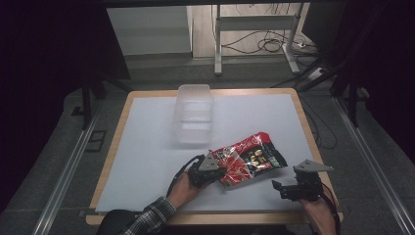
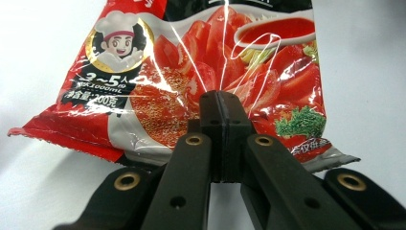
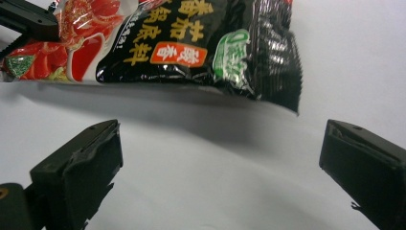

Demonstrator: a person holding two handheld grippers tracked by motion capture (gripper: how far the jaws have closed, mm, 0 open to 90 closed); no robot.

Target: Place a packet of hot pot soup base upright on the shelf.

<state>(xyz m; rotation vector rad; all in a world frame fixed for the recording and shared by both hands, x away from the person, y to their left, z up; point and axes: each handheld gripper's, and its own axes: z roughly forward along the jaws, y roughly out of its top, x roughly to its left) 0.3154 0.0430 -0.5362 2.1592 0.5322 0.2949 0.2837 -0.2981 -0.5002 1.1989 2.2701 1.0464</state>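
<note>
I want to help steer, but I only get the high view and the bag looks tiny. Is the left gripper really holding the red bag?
Observer: Yes. The left gripper view shows the left gripper shut, pinching the edge of the red bag.
Operator: What's drawn on the bag?
Observer: A cartoon chef in a white hat, beside pictures of tomato slices.
Operator: Is the other gripper grabbing it too?
Observer: No. The right gripper view shows the right gripper wide open, with bare white table between its jaws and the bag's black end ahead of them.
</note>
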